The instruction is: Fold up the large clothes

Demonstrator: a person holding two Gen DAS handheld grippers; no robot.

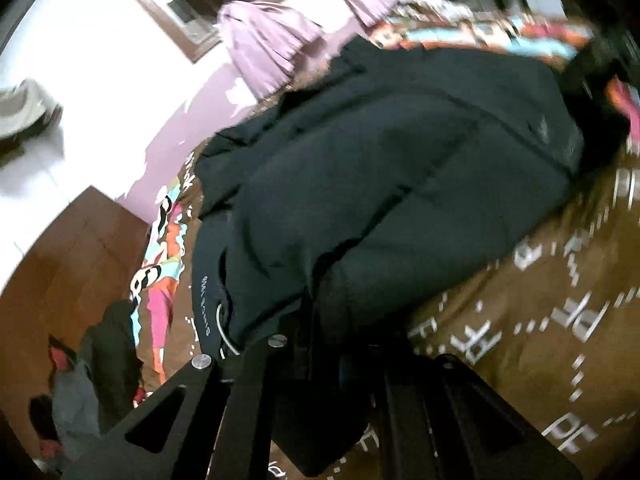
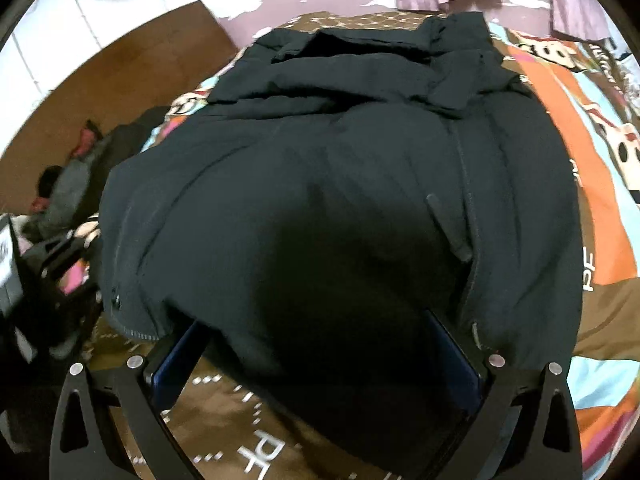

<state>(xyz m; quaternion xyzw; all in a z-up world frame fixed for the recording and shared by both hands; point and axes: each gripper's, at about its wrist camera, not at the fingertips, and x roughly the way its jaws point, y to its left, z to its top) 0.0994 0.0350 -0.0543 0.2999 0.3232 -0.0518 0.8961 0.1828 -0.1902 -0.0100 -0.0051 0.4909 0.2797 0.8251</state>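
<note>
A large black jacket (image 1: 380,168) lies spread on the bed, with white lettering and a metal ring (image 1: 224,328) near its inner edge. At the bottom of the left wrist view, my left gripper (image 1: 316,344) is shut on the jacket's near edge, and the cloth bunches between its fingers and hides the tips. The right wrist view shows the same jacket (image 2: 340,168) lengthwise. My right gripper (image 2: 312,344) stands open and wide at the near hem. The hem drapes over the gap between its blue pads (image 2: 176,360).
The bed cover (image 2: 224,412) is brown with white letters and a bright cartoon print (image 2: 568,128) on the right. A heap of dark clothes (image 2: 72,172) lies on the brown floor to the left. Purple curtains (image 1: 272,40) hang past the far end.
</note>
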